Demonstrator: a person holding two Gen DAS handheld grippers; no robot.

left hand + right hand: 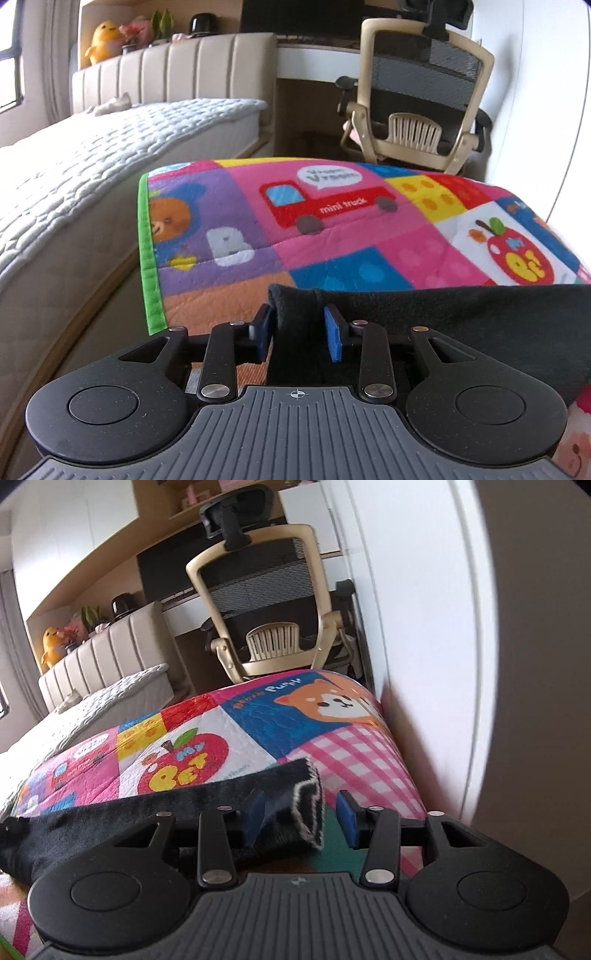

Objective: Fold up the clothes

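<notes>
Black fabric, a dark garment (461, 314), lies stretched across the patchwork play mat (332, 221) beside the bed (92, 166). Left gripper (299, 328): blue pads narrow, pinching one bunched end. Right gripper (301, 819): jaws narrow around the frayed-hem end; only its left pad visibly touches. Advice: seat both grips, lift evenly, keep cloth taut.

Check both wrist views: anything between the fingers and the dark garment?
Nothing visible. In the left wrist view, the left gripper has the dark garment edge between its fingers. In the right wrist view, the right gripper straddles the garment's frayed end, touching the left finger, gap at the right one.
</notes>
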